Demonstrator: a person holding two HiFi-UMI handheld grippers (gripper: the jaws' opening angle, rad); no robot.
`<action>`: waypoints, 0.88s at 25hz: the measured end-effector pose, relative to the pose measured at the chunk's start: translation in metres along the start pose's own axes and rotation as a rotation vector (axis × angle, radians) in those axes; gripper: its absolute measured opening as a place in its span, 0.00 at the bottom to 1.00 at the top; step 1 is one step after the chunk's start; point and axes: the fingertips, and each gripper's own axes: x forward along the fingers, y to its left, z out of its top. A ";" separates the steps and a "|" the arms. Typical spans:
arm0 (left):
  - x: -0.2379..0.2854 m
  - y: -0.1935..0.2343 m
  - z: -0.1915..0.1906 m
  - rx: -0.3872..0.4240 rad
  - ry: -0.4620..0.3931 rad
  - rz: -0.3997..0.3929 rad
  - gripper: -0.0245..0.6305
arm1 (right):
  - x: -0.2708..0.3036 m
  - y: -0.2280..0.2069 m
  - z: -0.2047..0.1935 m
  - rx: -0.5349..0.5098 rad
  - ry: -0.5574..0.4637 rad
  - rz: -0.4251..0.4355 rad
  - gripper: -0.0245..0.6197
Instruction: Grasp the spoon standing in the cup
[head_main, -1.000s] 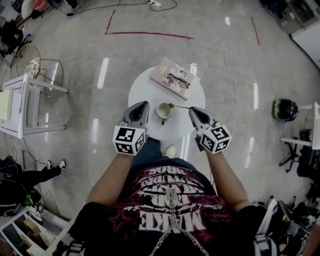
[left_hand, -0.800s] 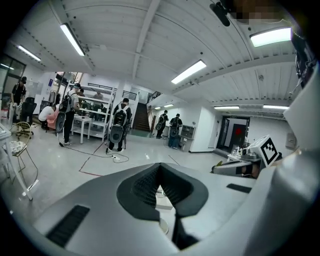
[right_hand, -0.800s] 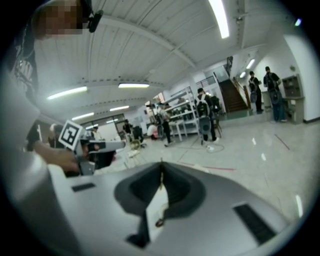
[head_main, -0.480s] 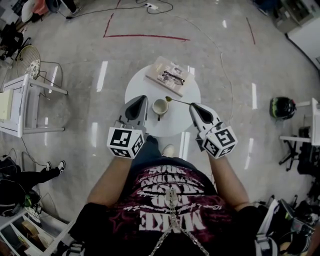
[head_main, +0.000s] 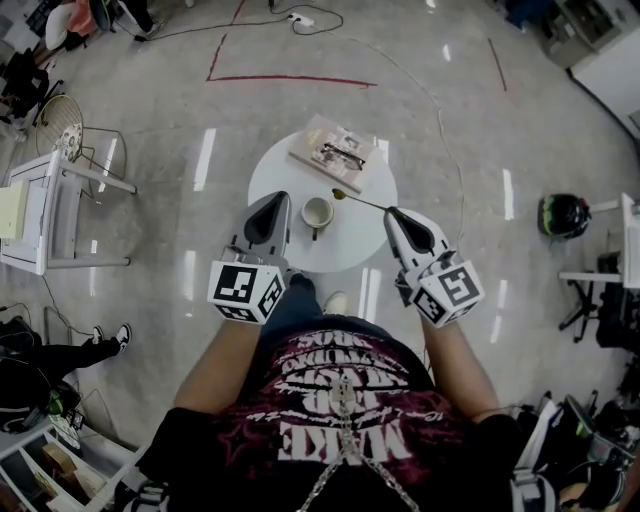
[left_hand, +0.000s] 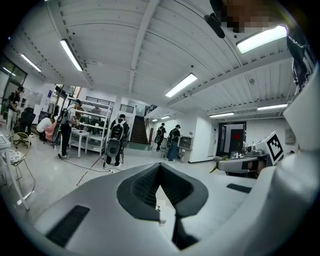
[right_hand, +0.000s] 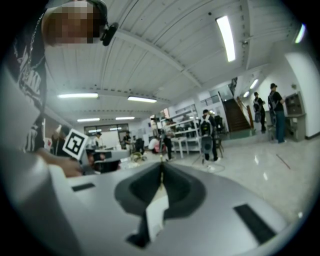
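A thin spoon (head_main: 358, 201) with a golden bowl is held level over the round white table (head_main: 285, 175), its handle end pinched in my right gripper (head_main: 389, 210), which is shut on it. The spoon's bowl hangs just right of the white cup (head_main: 317, 212), clear of the rim. My left gripper (head_main: 281, 196) is shut with nothing in it, just left of the cup. In the right gripper view the jaws (right_hand: 161, 164) meet on a thin sliver of handle. The left gripper view shows closed jaws (left_hand: 160, 166) and the spoon's tip (left_hand: 216, 165) off to the right.
A book with glasses on it (head_main: 331, 152) lies at the table's far side. A white rack (head_main: 45, 210) and a wire chair (head_main: 62, 122) stand on the left, a helmet (head_main: 567, 218) on the floor to the right. Red tape (head_main: 290, 78) marks the floor beyond. People stand in the background (left_hand: 116, 140).
Both grippers have risen toward the camera. The spoon has gone up with the right gripper, and its bowl now sits higher and farther from the cup's rim.
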 end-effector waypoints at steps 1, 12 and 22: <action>-0.001 -0.001 0.001 0.000 -0.003 0.001 0.07 | -0.001 0.001 0.001 -0.002 -0.004 0.000 0.09; -0.005 -0.004 0.003 0.000 -0.003 -0.004 0.07 | -0.006 0.002 0.011 -0.009 -0.024 -0.002 0.09; 0.005 0.010 -0.016 -0.014 0.031 -0.002 0.07 | 0.009 -0.005 -0.002 0.010 -0.014 -0.001 0.09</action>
